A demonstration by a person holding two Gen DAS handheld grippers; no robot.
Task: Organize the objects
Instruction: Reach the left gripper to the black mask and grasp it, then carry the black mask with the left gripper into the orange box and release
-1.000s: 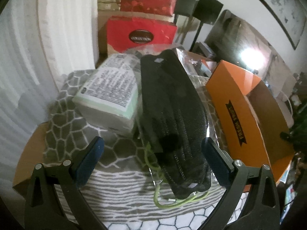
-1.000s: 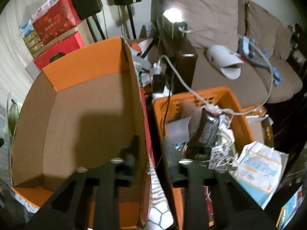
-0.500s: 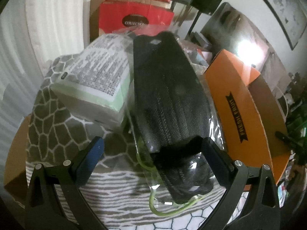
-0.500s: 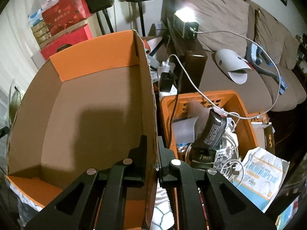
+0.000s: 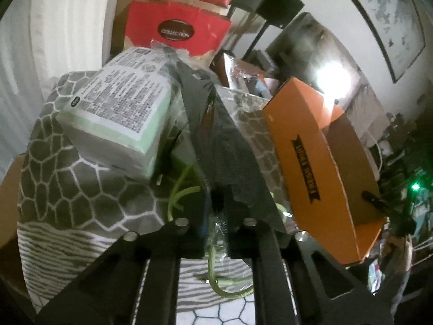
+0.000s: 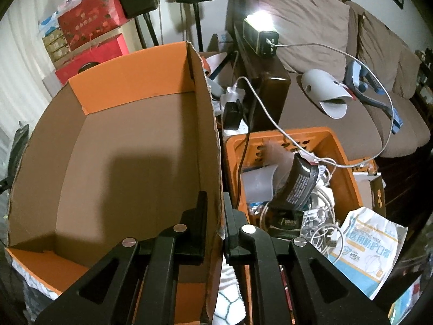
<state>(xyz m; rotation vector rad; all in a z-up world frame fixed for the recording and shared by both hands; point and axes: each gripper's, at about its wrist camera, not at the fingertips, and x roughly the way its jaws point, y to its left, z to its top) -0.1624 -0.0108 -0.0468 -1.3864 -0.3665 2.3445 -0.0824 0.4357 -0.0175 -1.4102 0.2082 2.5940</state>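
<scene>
Left gripper (image 5: 216, 211) clenched on the black mesh pouch in clear wrap (image 5: 216, 140); right gripper (image 6: 215, 224) pinches the orange cardboard box (image 6: 135, 146) wall.
Its jaws have just closed on the pouch, which lies on the grey patterned cloth (image 5: 67, 189) beside the box; lift slowly so the slippery wrap holds, keeping the box steady.

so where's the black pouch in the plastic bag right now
In the left wrist view the black pouch sits center frame, pinched at its near end between the left gripper fingers, with the green tissue pack on its left and the orange box on its right.
</scene>
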